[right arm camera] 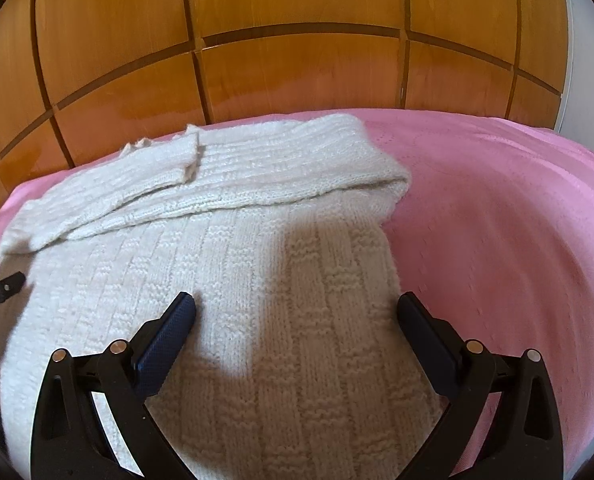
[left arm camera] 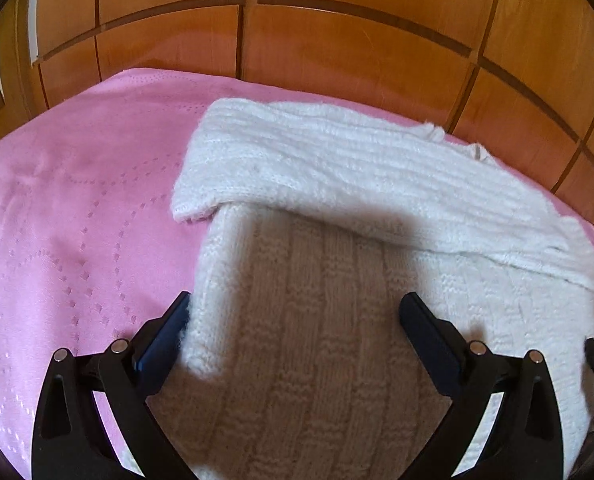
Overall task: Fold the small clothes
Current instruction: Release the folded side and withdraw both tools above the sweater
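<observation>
A white knitted sweater [left arm camera: 337,208] lies flat on a pink blanket [left arm camera: 77,208], its sleeves folded across the far part of the body. My left gripper [left arm camera: 295,312] is open and hovers over the sweater's near left edge, one finger at the edge, the other over the knit. In the right wrist view the same sweater [right arm camera: 225,248] fills the middle, and my right gripper [right arm camera: 297,312] is open over its near right edge. Nothing is between either pair of fingers. The tip of each gripper shows at the other view's side edge.
A wooden panelled wardrobe [left arm camera: 337,40] stands right behind the bed. The pink blanket [right arm camera: 497,220] spreads out to the left and right of the sweater. A white wall strip [right arm camera: 585,60] shows at the far right.
</observation>
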`<state>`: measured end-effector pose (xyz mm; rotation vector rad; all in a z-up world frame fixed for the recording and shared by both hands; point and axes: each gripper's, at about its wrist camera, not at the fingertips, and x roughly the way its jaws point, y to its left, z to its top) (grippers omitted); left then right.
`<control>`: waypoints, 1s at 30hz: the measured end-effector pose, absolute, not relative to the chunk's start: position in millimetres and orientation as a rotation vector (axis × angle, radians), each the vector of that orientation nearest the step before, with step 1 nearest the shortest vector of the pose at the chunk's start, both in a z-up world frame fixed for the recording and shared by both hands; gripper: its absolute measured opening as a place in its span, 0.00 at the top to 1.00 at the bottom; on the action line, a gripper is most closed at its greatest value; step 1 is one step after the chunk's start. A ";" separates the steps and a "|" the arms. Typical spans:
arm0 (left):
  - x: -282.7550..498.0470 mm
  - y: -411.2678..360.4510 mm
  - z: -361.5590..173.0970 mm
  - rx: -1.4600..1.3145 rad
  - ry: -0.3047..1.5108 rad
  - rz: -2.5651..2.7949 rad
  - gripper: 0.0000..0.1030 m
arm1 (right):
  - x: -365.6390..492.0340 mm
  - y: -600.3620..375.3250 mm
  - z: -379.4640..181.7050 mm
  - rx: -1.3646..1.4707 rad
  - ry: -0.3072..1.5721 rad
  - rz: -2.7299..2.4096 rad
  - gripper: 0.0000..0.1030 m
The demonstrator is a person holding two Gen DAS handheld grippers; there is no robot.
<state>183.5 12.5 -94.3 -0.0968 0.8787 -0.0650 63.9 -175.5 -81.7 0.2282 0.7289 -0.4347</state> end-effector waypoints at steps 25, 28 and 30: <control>181.9 16.8 -95.8 -0.118 0.870 -0.076 0.02 | 61.2 -178.0 -79.1 0.234 0.725 -0.429 0.03; 179.9 17.5 -94.5 -0.124 0.871 -0.083 0.02 | 63.7 -178.4 -79.8 0.227 0.747 -0.429 0.03; 176.9 21.1 -93.4 -0.143 0.871 -0.102 0.02 | 68.1 -177.5 -80.1 0.210 0.777 -0.438 0.03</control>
